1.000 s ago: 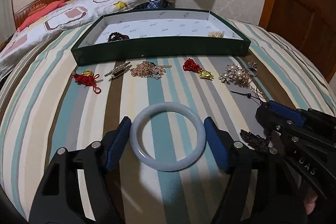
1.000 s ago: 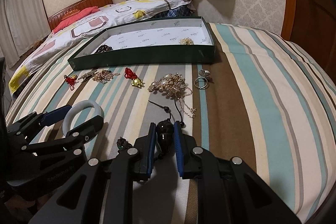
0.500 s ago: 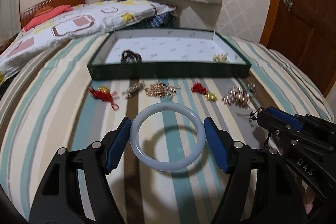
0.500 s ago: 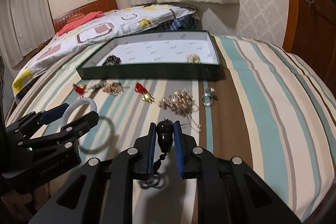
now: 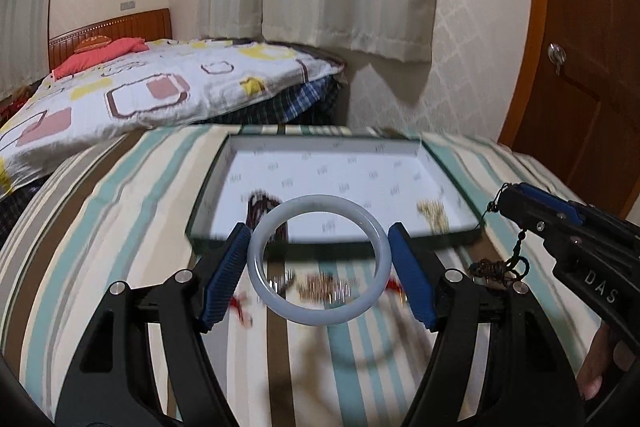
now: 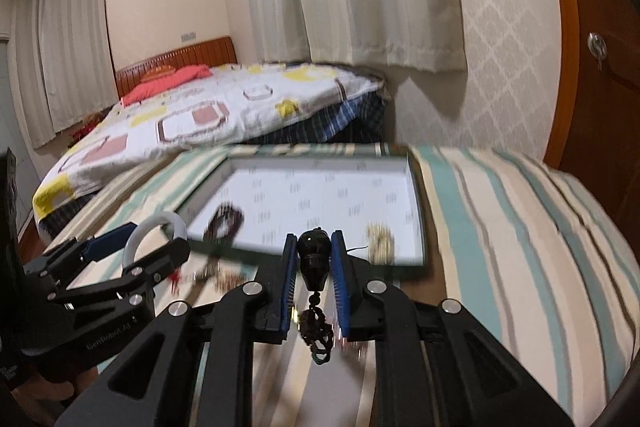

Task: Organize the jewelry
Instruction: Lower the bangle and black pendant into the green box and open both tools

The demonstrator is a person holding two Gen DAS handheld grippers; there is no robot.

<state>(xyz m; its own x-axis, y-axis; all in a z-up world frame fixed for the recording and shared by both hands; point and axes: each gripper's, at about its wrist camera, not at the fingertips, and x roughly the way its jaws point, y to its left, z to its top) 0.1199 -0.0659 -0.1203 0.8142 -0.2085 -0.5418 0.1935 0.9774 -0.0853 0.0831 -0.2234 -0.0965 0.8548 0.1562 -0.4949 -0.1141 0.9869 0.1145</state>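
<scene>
My left gripper point(image 5: 318, 269) is shut on a pale jade bangle point(image 5: 280, 301) and holds it in the air before the near wall of the green tray point(image 5: 340, 247). My right gripper point(image 6: 314, 273) is shut on a dark bead pendant point(image 6: 315, 257) whose cord and tassel point(image 6: 318, 327) hang below. It also shows in the left wrist view point(image 5: 532, 213) at the right, with the tassel point(image 5: 494, 269) dangling. The tray's white floor point(image 6: 304, 203) holds a dark bead bracelet point(image 6: 224, 223) and a gold piece point(image 6: 380, 241).
Blurred jewelry lies on the striped cloth point(image 5: 120, 227) in front of the tray: a gold chain point(image 5: 324, 287) and red knotted charms point(image 5: 240, 307). A bed point(image 5: 140, 95) lies behind, curtains and a wooden door point(image 5: 592, 47) beyond.
Both grippers have risen and moved forward toward the tray, carrying the bangle and the pendant. The loose jewelry now sits low in view, under the left gripper.
</scene>
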